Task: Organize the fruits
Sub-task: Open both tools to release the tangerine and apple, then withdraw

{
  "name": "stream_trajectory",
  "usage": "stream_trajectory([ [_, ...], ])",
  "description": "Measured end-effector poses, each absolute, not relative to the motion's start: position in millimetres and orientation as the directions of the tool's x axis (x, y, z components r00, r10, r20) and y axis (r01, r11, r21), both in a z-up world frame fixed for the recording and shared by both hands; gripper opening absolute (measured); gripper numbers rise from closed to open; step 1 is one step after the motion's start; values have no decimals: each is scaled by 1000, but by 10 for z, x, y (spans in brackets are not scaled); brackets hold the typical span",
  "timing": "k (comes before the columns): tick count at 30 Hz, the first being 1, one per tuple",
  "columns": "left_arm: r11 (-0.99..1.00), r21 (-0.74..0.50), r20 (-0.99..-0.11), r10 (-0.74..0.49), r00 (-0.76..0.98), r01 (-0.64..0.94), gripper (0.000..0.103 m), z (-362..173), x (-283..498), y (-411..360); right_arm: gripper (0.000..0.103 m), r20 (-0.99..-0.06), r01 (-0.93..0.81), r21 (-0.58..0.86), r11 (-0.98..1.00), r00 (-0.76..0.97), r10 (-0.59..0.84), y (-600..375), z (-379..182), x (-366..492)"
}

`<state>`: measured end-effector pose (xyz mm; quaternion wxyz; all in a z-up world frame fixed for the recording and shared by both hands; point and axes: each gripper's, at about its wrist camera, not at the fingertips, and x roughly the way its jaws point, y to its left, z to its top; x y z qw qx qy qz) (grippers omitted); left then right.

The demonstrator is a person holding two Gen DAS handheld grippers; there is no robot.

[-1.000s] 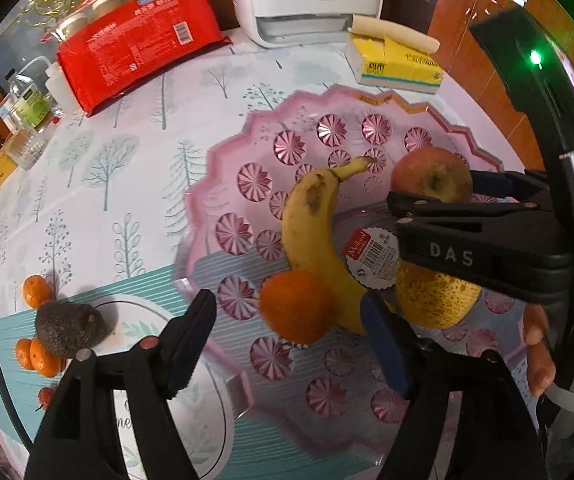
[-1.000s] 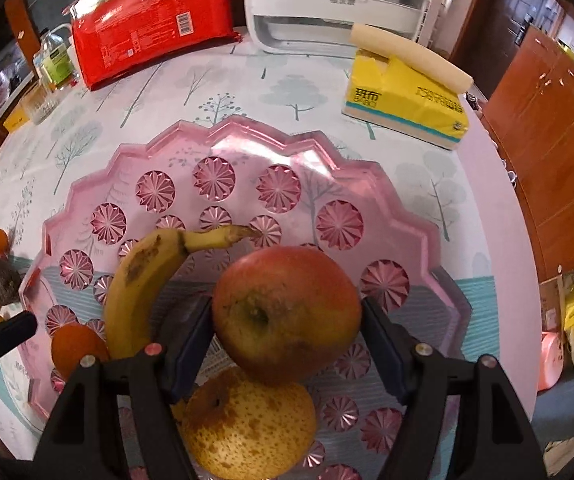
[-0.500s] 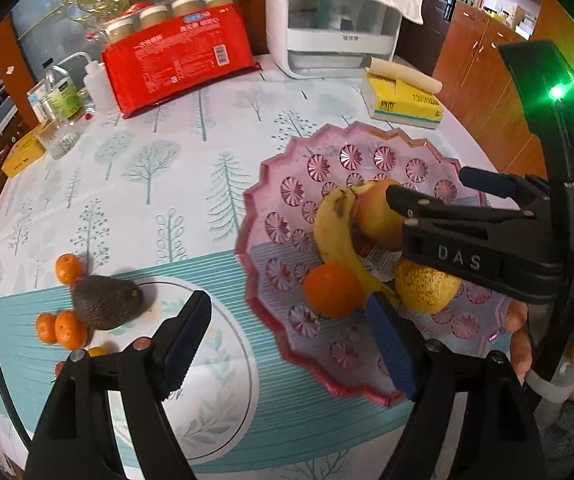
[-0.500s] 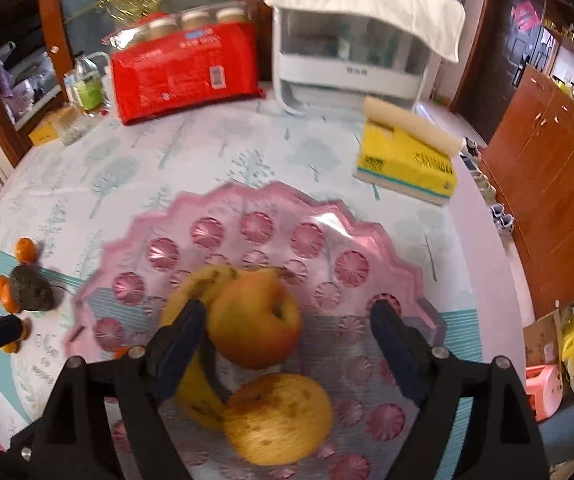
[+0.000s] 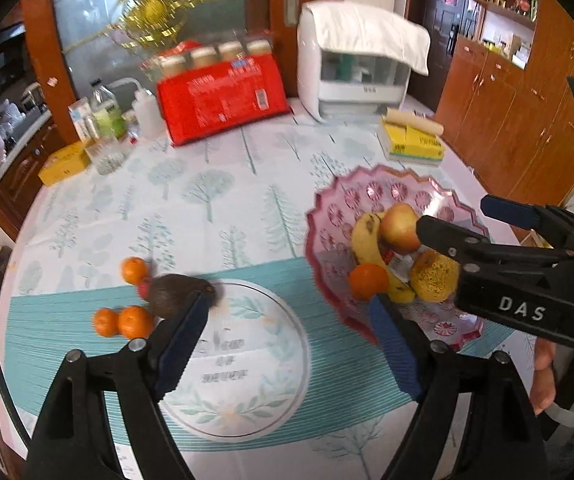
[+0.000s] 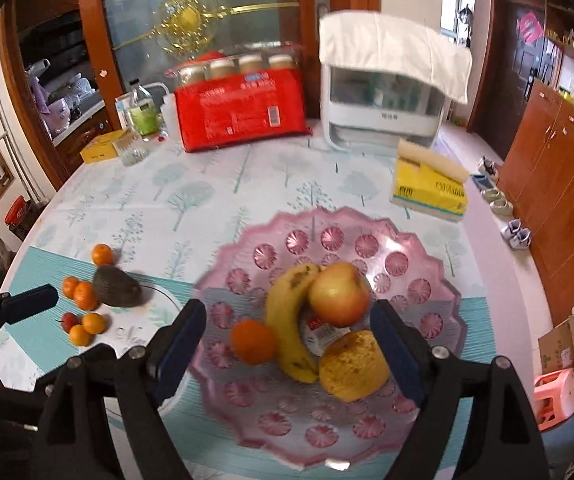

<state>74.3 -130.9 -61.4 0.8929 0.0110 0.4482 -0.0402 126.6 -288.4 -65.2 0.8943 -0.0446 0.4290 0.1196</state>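
A pink scalloped tray point(image 6: 419, 256) holds a banana point(image 6: 287, 320), an apple point(image 6: 339, 294), a yellow pear point(image 6: 353, 366) and an orange point(image 6: 253, 341). The tray also shows in the left wrist view point(image 5: 439, 194). A dark avocado point(image 5: 175, 290) lies on the table to the left with several small tangerines point(image 5: 121, 322) around it; the avocado also shows in the right wrist view point(image 6: 117, 286). My left gripper point(image 5: 287, 332) is open and empty above the table's middle. My right gripper point(image 6: 289, 346) is open and empty above the tray.
At the table's back stand a red pack of jars point(image 6: 243, 108), a white appliance point(image 6: 387, 120) under a cloth, a yellow tissue box point(image 6: 431, 188) and bottles point(image 6: 143, 116). Wooden cabinets point(image 6: 559, 168) line the right wall.
Both grippers have pulled up and back from the tray. The right one let go of the apple, which now lies in the tray. The left view has swung left toward the avocado.
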Motion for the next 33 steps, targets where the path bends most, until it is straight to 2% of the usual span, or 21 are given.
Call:
stream_trajectory([
  [4, 996, 0, -764, -58, 643, 89, 86, -434, 509, -988, 85, -748, -252, 13, 968, 639, 177, -2613, -407, 1065],
  [13, 994, 45, -750, -33, 660, 101, 87, -240, 164, -26, 85, -734, -196, -18, 980, 668, 120, -1764, -124, 622],
  [23, 989, 29, -776, -69, 626, 145, 87, -408, 75, 1006, 85, -717, -157, -69, 985, 694, 60, -958, -198, 130],
  [33, 970, 35, -813, -112, 572, 239, 87, -624, 193, 1292, 85, -759, -70, -27, 997, 650, 25, -640, -511, -31],
])
